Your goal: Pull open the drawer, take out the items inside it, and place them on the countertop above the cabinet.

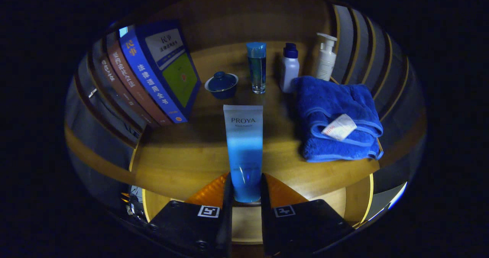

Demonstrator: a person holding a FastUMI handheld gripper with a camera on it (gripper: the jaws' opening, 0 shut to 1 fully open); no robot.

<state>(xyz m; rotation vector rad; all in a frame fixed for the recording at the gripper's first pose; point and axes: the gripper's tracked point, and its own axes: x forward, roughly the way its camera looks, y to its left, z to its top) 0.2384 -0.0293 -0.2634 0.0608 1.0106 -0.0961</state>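
My gripper point(244, 185) is shut on the cap end of a blue and white tube point(243, 143), which stands up between the two fingers point(228, 189). The tube is held over the front part of the wooden countertop point(183, 155). Below the countertop's front edge, behind the fingers, the pale inside of the open drawer point(244, 220) shows; what lies in it is hidden by the gripper.
On the countertop a folded blue towel point(336, 116) lies to the right. Leaning books point(153, 74) stand to the left. Toward the back are a small blue lidded cup point(221, 84), a tall blue bottle point(256, 67), a white bottle with blue cap point(289, 69) and a white pump bottle point(326, 57).
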